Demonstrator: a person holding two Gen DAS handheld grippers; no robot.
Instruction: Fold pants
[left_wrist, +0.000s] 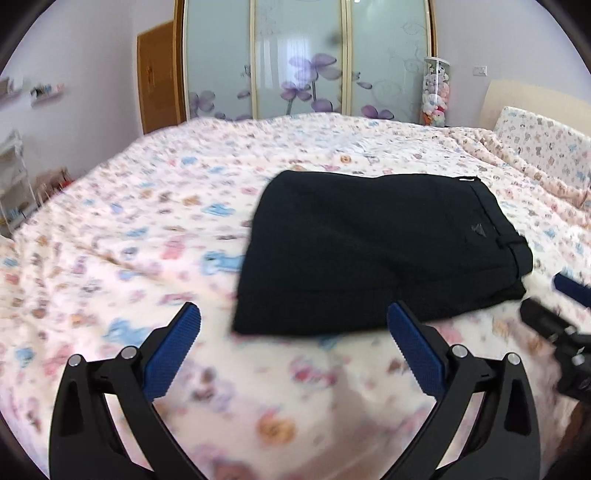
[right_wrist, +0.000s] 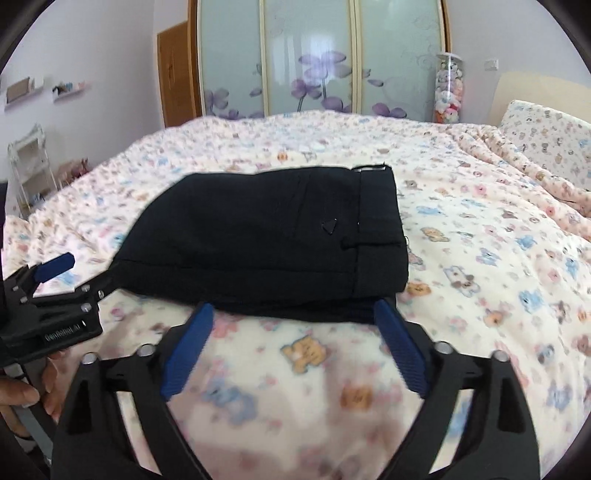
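The black pants lie folded into a compact rectangle on the bed, waistband toward the right. They also show in the right wrist view. My left gripper is open and empty, just in front of the pants' near left edge. My right gripper is open and empty, its fingertips at the pants' near right edge. The right gripper shows at the right edge of the left wrist view. The left gripper shows at the left of the right wrist view.
The bed has a pink cover with a bear print. A pillow and headboard are at the far right. A wardrobe with flowered doors, a tube of plush toys and a white rack stand beyond.
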